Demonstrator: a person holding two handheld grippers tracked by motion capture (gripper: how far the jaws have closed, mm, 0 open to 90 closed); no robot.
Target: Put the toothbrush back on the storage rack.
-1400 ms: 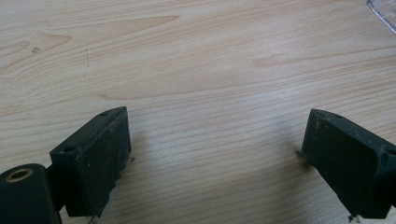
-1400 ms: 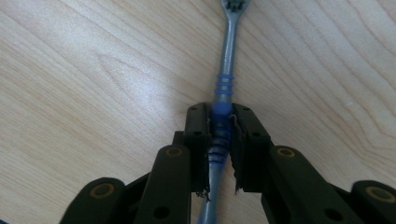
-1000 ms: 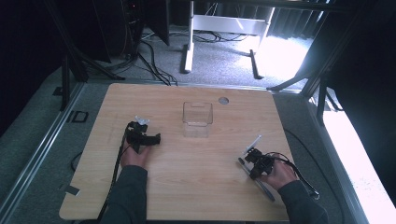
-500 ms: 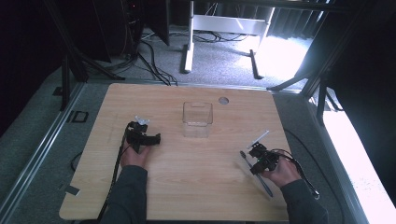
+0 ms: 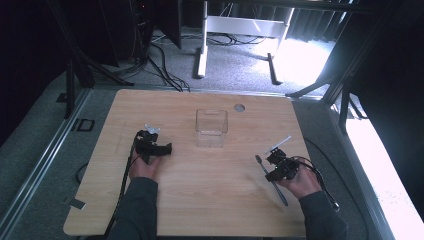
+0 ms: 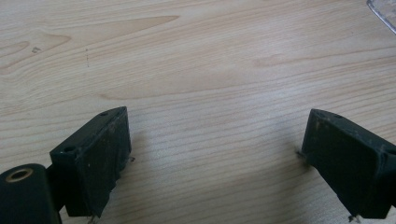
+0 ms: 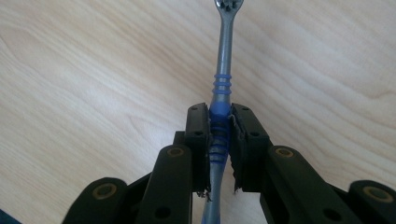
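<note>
A grey toothbrush (image 7: pixel 223 70) with blue ribbed grips lies low over the wooden table (image 5: pixel 200 200). My right gripper (image 7: pixel 220 121) is shut on its blue grip section. In the high view the right gripper (image 5: pixel 272 162) is at the table's right front. The toothbrush (image 5: pixel 280 192) runs from its head near the jaws back under the hand. My left gripper (image 5: pixel 162 148) rests at the left of the table, pointing right. Its jaws stand wide open over bare wood (image 6: pixel 215 154). A clear plastic container (image 5: pixel 211 127) stands upright between the two grippers, farther back.
A corner of the clear container (image 6: pixel 385 11) shows at the top right of the left gripper view. A round grommet hole (image 5: pixel 239 107) sits near the table's far edge. Cables trail from both grippers over the front edge. Dark stands and carpet surround the table.
My right gripper has shifted slightly to the right and turned a little with the toothbrush in it. The left gripper has not moved.
</note>
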